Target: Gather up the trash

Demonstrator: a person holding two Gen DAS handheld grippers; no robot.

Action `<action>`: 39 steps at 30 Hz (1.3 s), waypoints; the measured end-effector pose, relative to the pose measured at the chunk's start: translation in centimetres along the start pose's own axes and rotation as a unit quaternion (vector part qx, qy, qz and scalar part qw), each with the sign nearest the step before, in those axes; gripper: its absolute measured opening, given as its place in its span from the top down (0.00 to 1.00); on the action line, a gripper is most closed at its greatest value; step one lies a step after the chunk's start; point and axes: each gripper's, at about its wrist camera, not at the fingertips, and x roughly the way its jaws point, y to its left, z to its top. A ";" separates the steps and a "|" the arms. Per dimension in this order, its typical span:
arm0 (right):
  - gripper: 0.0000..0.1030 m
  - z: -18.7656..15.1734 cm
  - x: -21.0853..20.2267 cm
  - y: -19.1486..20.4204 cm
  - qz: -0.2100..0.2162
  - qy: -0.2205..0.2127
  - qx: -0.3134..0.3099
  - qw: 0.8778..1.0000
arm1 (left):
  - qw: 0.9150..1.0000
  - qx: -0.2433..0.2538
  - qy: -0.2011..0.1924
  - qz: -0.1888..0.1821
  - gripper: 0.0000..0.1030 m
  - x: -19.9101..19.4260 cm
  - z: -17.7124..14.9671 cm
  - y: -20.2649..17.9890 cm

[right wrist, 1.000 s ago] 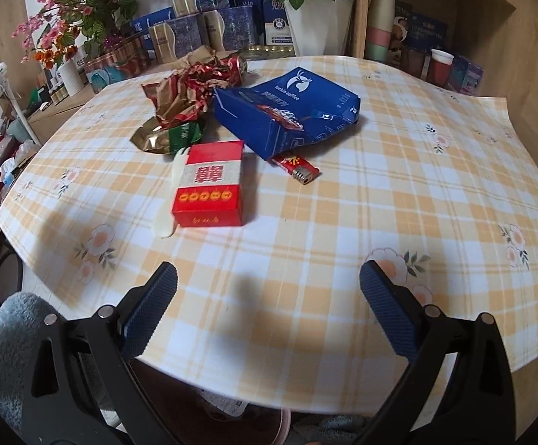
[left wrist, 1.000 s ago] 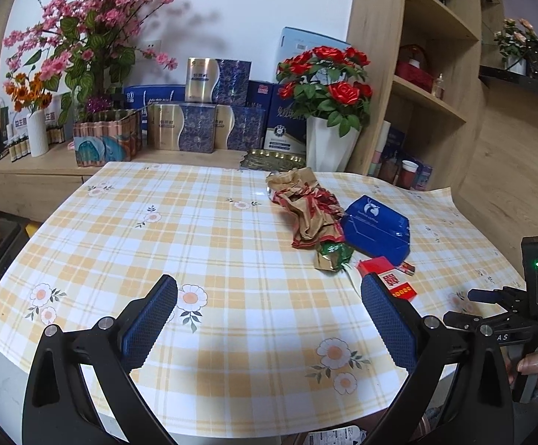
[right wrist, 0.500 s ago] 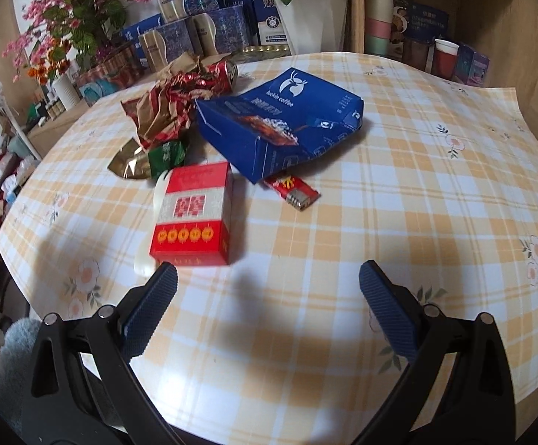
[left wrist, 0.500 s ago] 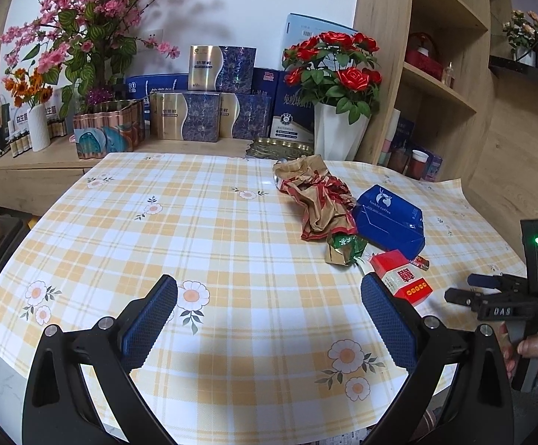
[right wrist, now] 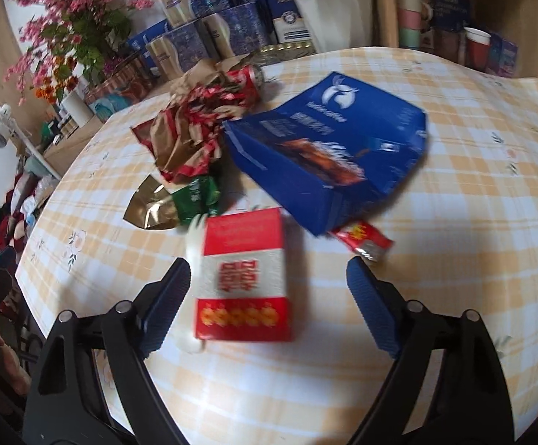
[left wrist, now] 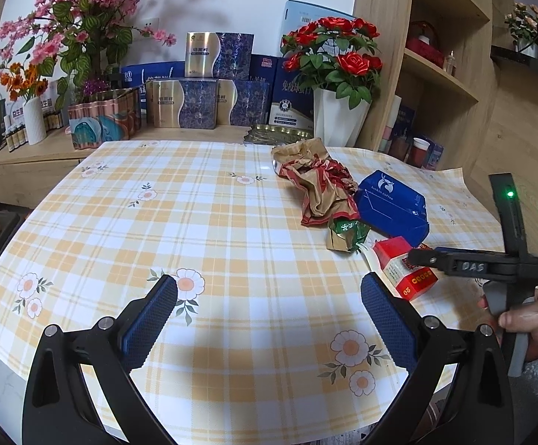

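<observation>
My right wrist view is smeared: the print on the red box (right wrist: 243,278) is unreadable. A white utensil (right wrist: 195,244) lies half hidden under it. The blue bag (right wrist: 328,148) covers part of a small red wrapper (right wrist: 365,239).

Red-white carton (right wrist: 245,278) lies flat; blue bag (right wrist: 328,148) behind; crumpled wrappers (right wrist: 195,126) beside.

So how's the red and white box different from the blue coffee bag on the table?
The red and white box is small, rigid and crisp-edged; the blue coffee bag is larger, soft and creased. The box lies nearest the right hand-held gripper, between its open fingers; the bag lies farther back. Both lie flat.
</observation>
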 end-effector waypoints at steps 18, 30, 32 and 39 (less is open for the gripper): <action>0.43 -1.8 -1.0 0.3 -0.019 -0.013 -0.013 1.000 | 0.989 -0.079 0.077 -0.098 0.37 7.1 3.0 -2.4; 0.43 -2.9 -3.4 -2.6 -0.019 -0.026 0.026 0.999 | 0.958 -0.200 0.149 -0.140 0.56 15.9 3.2 -2.3; 0.43 -3.0 -3.7 -3.1 -0.022 -0.025 0.031 0.999 | 0.957 -0.200 0.152 -0.146 0.76 16.3 3.3 -2.1; 0.43 -3.2 -5.4 -4.3 -0.026 -0.040 0.047 0.998 | 0.970 -0.156 0.142 -0.123 0.86 15.0 3.9 -2.3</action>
